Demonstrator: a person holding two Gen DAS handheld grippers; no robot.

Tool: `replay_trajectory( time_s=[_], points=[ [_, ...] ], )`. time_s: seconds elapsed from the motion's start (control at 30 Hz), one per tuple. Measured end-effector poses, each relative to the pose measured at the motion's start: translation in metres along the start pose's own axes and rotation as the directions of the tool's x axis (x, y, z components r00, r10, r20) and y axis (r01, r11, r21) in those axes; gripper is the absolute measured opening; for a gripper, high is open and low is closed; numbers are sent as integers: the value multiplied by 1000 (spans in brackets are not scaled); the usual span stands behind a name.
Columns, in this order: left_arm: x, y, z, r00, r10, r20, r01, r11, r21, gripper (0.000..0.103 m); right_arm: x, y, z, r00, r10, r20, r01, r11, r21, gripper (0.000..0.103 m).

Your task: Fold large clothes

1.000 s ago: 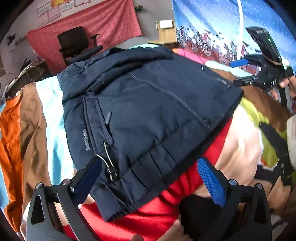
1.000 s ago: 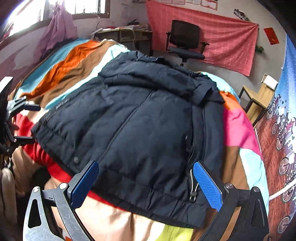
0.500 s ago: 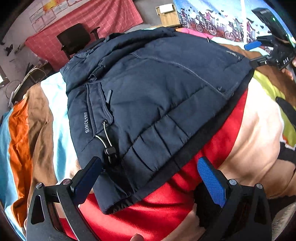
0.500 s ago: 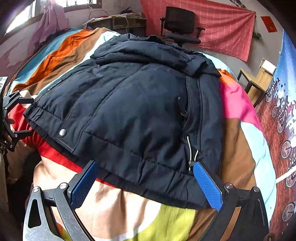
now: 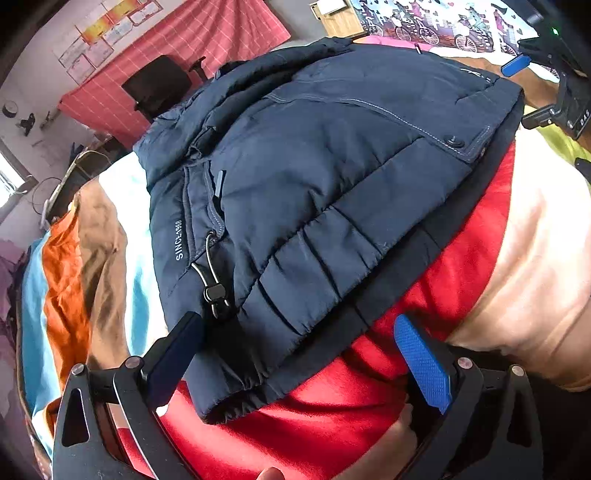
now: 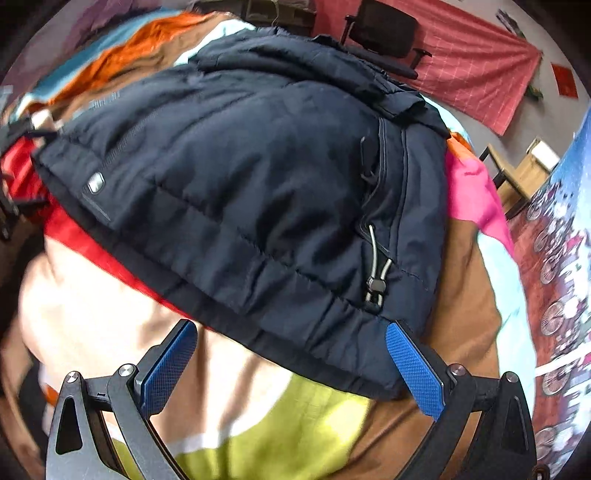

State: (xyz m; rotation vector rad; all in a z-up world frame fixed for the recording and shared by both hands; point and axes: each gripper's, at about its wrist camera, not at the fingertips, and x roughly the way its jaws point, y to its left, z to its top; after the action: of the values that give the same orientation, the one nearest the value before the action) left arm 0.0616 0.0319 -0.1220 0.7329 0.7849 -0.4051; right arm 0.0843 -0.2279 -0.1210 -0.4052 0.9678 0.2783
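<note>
Your big dark blue jacket (image 5: 314, 177) lies folded on the bed, on top of a blanket (image 5: 535, 258) with stripes in many colors. Its bottom hem is the part closest to you.

Your left claw (image 5: 299, 354) is spread wide and holds nothing. It sits low at one corner of the hem, with one finger beside the little cord lock (image 5: 214, 293) and the other over the red stripe. The words "SINCE 1998" (image 5: 178, 240) run down the side of the jacket there.

Your right claw (image 6: 291, 362) is spread wide too — empty, just at the other corner of the hem. One blue pad (image 6: 415, 369) is right next to the jacket edge; I cannot tell if it touches. A second cord lock (image 6: 375, 286) hangs near it.

From the left camera you can see the right claw across the jacket, far off at the edge — and behind the bed stands a black chair (image 6: 384, 26) by a red cloth (image 6: 480, 74) on the wall.
</note>
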Motion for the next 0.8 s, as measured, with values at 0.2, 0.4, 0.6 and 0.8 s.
replay_trajectory(
  time_s=[0.2, 0.4, 0.6, 0.8],
  points=[
    [-1, 0, 0, 1000, 24, 8, -24, 999, -26, 101, 11, 1, -14, 995, -104, -14, 102, 992, -68, 103],
    [-3, 2, 1, 999, 37, 10, -36, 997, -73, 101, 26, 8, -28, 967, -256, -4, 252, 953, -171, 103],
    [-3, -5, 2, 995, 95, 20, -93, 993, -78, 101, 34, 15, -29, 920, -385, 69, 391, 902, -183, 103],
    [-10, -6, 5, 989, 132, 70, -127, 989, -76, 101, 35, 15, -17, 871, -470, 143, 488, 863, -132, 103]
  ],
)
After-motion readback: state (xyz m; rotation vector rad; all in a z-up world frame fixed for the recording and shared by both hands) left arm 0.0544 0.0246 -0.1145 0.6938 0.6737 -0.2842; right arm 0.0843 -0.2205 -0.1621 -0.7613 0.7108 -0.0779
